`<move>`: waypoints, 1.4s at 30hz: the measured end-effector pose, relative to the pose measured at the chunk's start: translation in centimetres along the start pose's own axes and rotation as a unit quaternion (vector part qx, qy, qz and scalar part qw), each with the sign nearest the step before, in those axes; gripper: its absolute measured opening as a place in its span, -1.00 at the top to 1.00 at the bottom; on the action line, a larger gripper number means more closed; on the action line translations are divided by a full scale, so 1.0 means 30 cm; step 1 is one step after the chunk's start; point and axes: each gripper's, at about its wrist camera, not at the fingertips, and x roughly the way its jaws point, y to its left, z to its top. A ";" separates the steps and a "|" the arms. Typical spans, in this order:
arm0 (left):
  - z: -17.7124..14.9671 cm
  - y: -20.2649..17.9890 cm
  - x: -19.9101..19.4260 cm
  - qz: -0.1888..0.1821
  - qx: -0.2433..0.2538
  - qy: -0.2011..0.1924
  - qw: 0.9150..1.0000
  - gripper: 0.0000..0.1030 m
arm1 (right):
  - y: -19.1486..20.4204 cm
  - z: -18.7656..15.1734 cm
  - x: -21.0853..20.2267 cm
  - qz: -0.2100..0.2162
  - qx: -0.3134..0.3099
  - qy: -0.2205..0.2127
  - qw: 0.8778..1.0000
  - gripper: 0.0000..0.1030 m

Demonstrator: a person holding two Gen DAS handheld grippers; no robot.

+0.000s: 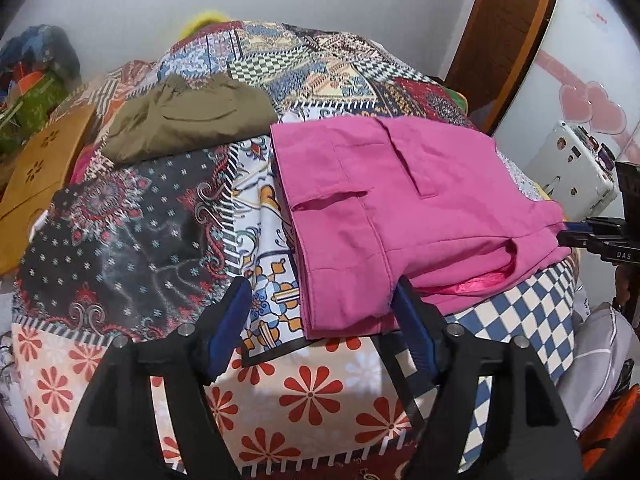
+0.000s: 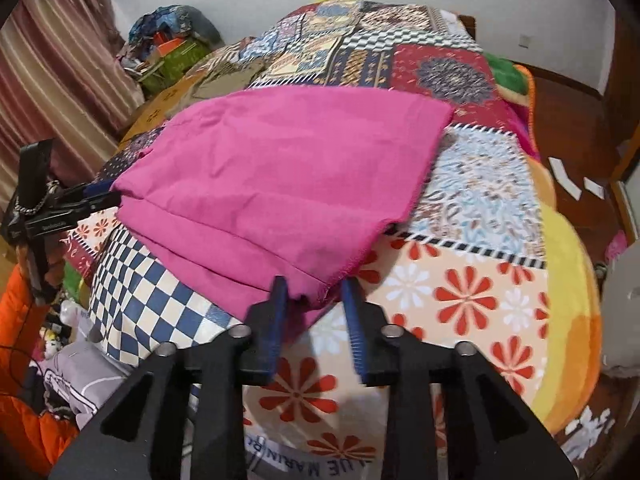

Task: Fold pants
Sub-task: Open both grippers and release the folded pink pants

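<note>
Pink pants (image 1: pixel 420 208) lie folded flat on a patchwork bedspread (image 1: pixel 132 216). In the left wrist view my left gripper (image 1: pixel 322 294) stands wide open over the bed's near edge. The pants' near corner lies between its blue-padded fingers, beside the right one, and neither pad presses on it. In the right wrist view the pink pants (image 2: pixel 280 168) show their hemmed end. My right gripper (image 2: pixel 315 294) is open a little, with the hem corner loose between its fingers. Each gripper also shows in the other's view: right gripper (image 1: pixel 592 236), left gripper (image 2: pixel 100 196).
Folded olive pants (image 1: pixel 188 120) lie further back on the bed. A brown cut-out board (image 1: pixel 40 168) leans at the left and a white case (image 1: pixel 572 168) stands at the right. Bags (image 2: pixel 168 44) and a striped curtain (image 2: pixel 48 60) fill the far corner.
</note>
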 end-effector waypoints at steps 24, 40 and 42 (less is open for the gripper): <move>0.021 0.000 0.095 0.047 -0.041 0.023 0.998 -0.54 | 0.103 0.092 0.133 0.031 -0.051 0.029 0.998 0.38; -0.015 -0.002 0.096 0.082 -0.027 0.008 0.996 -0.77 | 0.010 -0.010 0.076 0.015 -0.018 0.046 0.999 0.34; -0.017 0.004 0.093 0.079 -0.034 0.010 0.996 -0.77 | -0.002 -0.021 0.068 0.012 -0.015 0.050 0.999 0.34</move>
